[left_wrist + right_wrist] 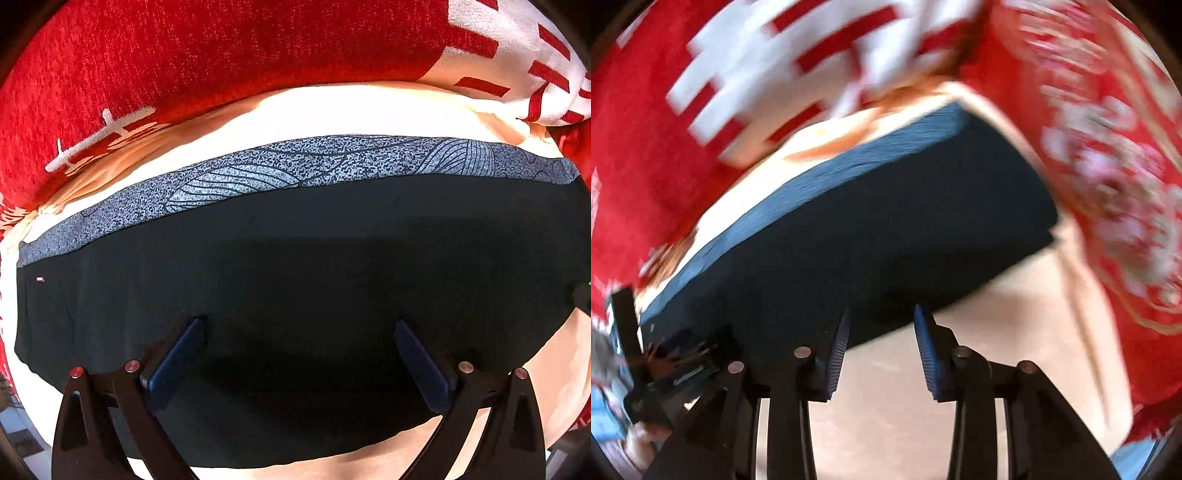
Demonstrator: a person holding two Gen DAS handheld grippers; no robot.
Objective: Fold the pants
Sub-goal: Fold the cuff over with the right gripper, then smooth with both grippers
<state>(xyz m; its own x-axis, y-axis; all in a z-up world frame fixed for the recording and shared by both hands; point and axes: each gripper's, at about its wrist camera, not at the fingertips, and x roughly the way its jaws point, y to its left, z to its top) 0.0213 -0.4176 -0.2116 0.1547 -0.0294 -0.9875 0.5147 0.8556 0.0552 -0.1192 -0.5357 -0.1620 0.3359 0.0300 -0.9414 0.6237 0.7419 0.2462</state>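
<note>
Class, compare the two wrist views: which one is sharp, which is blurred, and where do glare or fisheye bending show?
Left wrist view: sharp; the pants read near-black with little detail, their patterned waistband bends in a fisheye arc, and the cream sheet glares bright. Right wrist view: motion blur smears the red blanket and the pants' edge, while the right tongs stay fairly crisp.

Left gripper point(299, 332) points straight down over pants point(295, 266), jaws wide apart, nothing pinched between pads. Right gripper point(882, 325) tilted steeply down at pants edge, jaws partly apart, empty; view blurred.
</note>
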